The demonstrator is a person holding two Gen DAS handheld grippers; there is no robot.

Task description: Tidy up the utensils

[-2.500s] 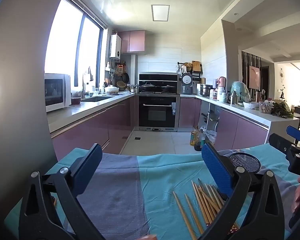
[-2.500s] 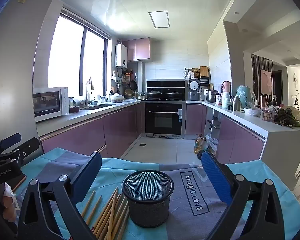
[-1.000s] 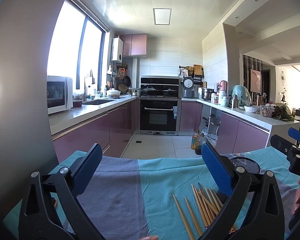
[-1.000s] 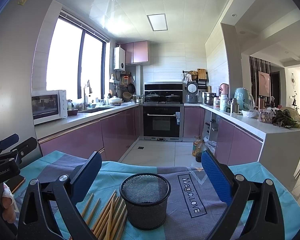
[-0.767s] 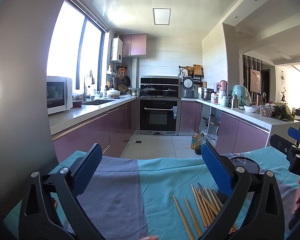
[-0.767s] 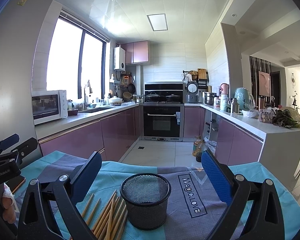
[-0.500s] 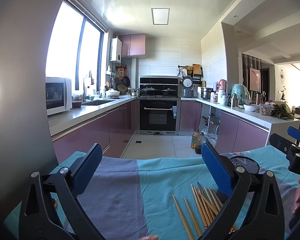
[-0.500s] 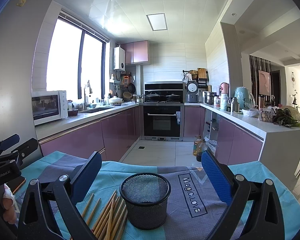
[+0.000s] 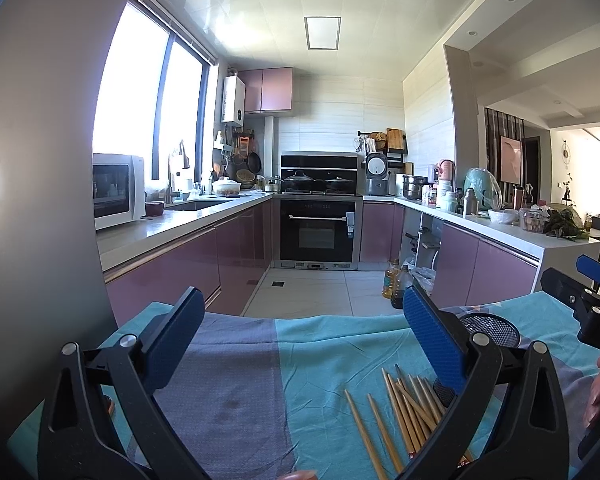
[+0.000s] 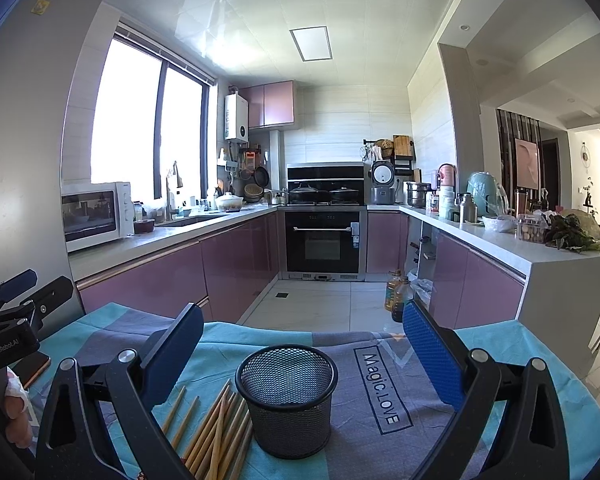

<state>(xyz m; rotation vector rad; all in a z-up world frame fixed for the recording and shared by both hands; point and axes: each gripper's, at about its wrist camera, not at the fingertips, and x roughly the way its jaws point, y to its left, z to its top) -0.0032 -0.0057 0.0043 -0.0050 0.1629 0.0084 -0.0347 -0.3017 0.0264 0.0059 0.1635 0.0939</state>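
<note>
Both tongs hang released and empty above the teal cloth (image 10: 532, 356). The wooden chopsticks (image 10: 216, 424) lie loose ahead of the right gripper (image 10: 300, 344), towards its left finger, touching the empty mesh cup (image 10: 287, 396) centred between its fingers. From the left gripper (image 9: 300, 320) they sit low right. Best move, I'd say: pinch one stick mid-length, tip it upright, then drop it in.

Home kitchen.
Built-in oven (image 10: 324, 242), microwave (image 10: 94, 214), sink (image 10: 188, 220), purple cabinets (image 10: 236, 264), cluttered white counter (image 10: 496, 242).
</note>
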